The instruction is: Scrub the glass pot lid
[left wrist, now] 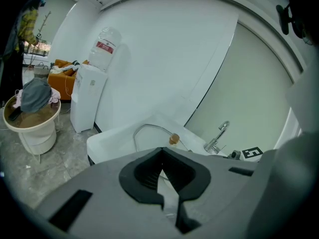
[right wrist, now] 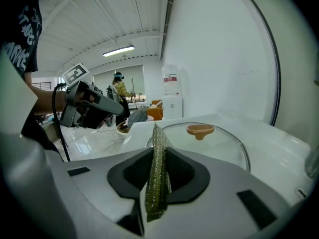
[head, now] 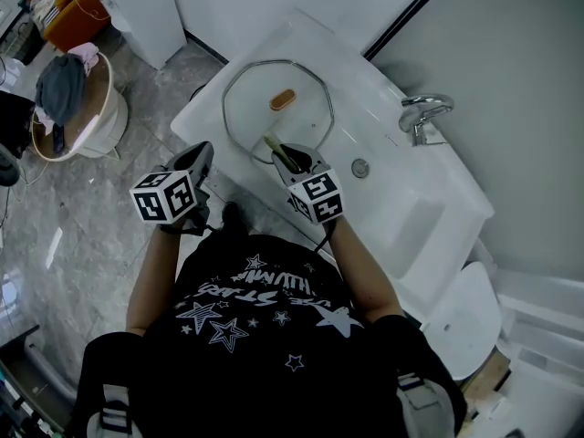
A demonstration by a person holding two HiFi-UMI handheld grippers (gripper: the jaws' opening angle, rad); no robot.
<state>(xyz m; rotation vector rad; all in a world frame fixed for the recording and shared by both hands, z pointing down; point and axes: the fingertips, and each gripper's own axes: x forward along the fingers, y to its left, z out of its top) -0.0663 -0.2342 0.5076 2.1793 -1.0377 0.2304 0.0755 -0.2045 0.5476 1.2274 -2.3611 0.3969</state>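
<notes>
With the right gripper [right wrist: 155,156], pinches a strip of green-gold scouring mesh [right wrist: 157,183] edge-up between closed jaws, poised at the near rim of the lid. With the left gripper [left wrist: 162,153], carries nothing: jaws drawn together, tips meeting, held off to the left by the basin's front edge, apart from the lid. Beneath both, a broad white washbasin [head: 438,208], with the glass pot lid [head: 251,108] lying flat on its level left end, well away from the faucet [head: 422,112]. At the lid's centre, pointing up, a small brown knob [head: 283,99]. No suds, water or wiped streaks to be made out on the glass. Cannot tell whether mesh and lid touch. Judged from this: tool in hand and lined up, lid in place, scrubbing itself apparently all left to do, and the lid not yet steadied by the left gripper.
</notes>
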